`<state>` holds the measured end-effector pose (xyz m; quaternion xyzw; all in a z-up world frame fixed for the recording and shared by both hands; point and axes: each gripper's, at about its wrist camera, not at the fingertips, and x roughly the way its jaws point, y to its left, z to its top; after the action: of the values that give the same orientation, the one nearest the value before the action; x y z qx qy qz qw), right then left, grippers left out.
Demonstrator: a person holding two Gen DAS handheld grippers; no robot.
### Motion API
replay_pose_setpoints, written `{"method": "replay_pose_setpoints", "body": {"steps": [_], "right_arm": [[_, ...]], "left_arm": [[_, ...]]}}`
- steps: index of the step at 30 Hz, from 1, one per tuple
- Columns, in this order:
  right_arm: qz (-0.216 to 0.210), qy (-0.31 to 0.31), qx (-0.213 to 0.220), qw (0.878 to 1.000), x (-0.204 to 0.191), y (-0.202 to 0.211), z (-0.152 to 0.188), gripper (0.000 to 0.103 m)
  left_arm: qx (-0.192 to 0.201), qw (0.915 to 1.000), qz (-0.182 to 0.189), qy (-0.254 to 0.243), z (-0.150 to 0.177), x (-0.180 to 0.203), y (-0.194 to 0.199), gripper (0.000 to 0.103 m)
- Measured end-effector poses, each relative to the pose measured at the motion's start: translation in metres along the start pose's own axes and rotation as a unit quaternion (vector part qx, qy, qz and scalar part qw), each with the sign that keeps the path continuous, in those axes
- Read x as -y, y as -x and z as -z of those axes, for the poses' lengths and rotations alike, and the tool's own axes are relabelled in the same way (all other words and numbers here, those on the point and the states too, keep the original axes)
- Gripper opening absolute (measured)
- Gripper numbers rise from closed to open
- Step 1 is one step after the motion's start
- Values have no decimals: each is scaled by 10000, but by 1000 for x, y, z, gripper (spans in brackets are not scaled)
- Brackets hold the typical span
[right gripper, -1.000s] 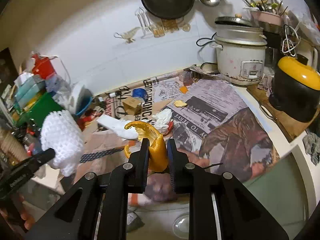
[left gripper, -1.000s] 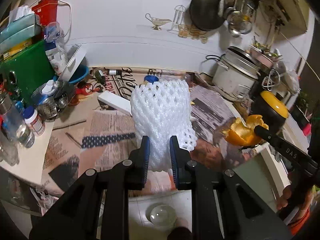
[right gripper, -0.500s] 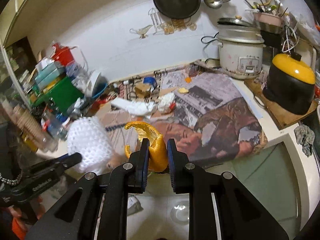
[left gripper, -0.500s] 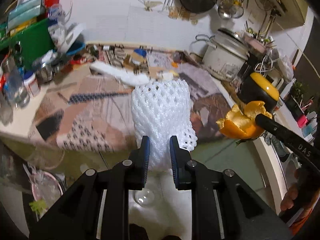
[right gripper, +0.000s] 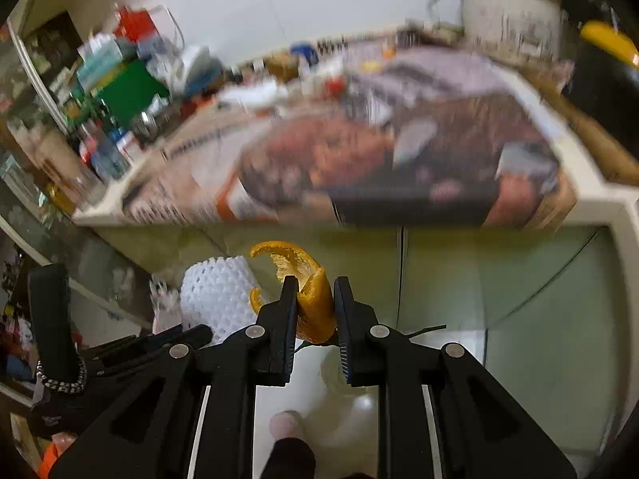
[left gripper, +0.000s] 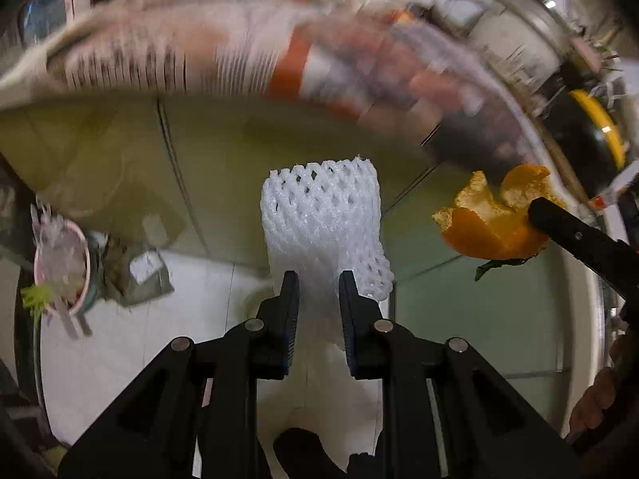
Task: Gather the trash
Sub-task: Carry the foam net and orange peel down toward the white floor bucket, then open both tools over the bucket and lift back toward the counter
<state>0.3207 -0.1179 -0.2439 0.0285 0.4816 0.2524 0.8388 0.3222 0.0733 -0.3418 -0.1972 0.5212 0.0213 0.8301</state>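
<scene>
A: What is held by the left tongs [left gripper: 318,295]?

B: A white foam net [left gripper: 319,215] is clamped between them. It is seen standing up from the fingertips, in front of the green cabinet front [left gripper: 247,147] below the counter [left gripper: 223,60].

A: And the right tongs [right gripper: 315,299]?

B: They are closed on a piece of orange peel [right gripper: 313,303] — the curled end is seen above the fingertips. In the left view the same peel [left gripper: 491,223] is seen at the right, held by the other tool, near the net but apart from it.

A: Where is the trash collected?

B: A pink bin [left gripper: 62,263] with a plastic liner is seen at the left, on the floor, well apart from the net. What is inside cannot be told; the picture is blurred there.

A: Is the counter seen clearly?

B: No — only blurred newspaper [right gripper: 399,159] on it can be made out, with a rice cooker [right gripper: 507,8] at the back.
</scene>
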Motion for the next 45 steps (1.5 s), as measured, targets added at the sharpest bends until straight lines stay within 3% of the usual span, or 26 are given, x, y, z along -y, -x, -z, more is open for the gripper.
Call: {"method": "replay_pose_setpoints", "body": {"steps": [6, 9, 17, 24, 31, 33, 36, 40, 45], "right_arm": [[-29, -223, -530, 9983, 25, -89, 47, 17], [53, -367, -739, 9966, 38, -136, 76, 17], [311, -651, -1455, 9867, 69, -288, 171, 17], [370, -538, -1850, 9806, 78, -381, 221, 22], [354, -844, -2026, 9750, 89, -399, 228, 31], [373, -847, -1993, 9756, 92, -396, 225, 38], [408, -758, -1879, 9784, 94, -385, 218, 39], [468, -677, -1808, 9801, 90, -359, 205, 39], [479, -608, -1694, 9825, 78, -303, 174, 39]], "left_arm": [[-532, 9984, -161, -51, 31, -28, -100, 19], [-889, 9960, -37, -31, 56, -53, -160, 19], [-1787, 9839, -9, -3, 123, -117, -320, 20], [-2133, 9767, 60, 237, 155, -157, -414, 26], [-2133, 9764, 168, 302, 158, -158, -437, 46], [-2079, 9778, 146, 235, 157, -158, -439, 49], [-2067, 9783, 66, 109, 152, -153, -432, 49], [-1911, 9816, -7, -4, 139, -141, -398, 49], [-1626, 9865, -106, -143, 107, -119, -315, 49]]}}
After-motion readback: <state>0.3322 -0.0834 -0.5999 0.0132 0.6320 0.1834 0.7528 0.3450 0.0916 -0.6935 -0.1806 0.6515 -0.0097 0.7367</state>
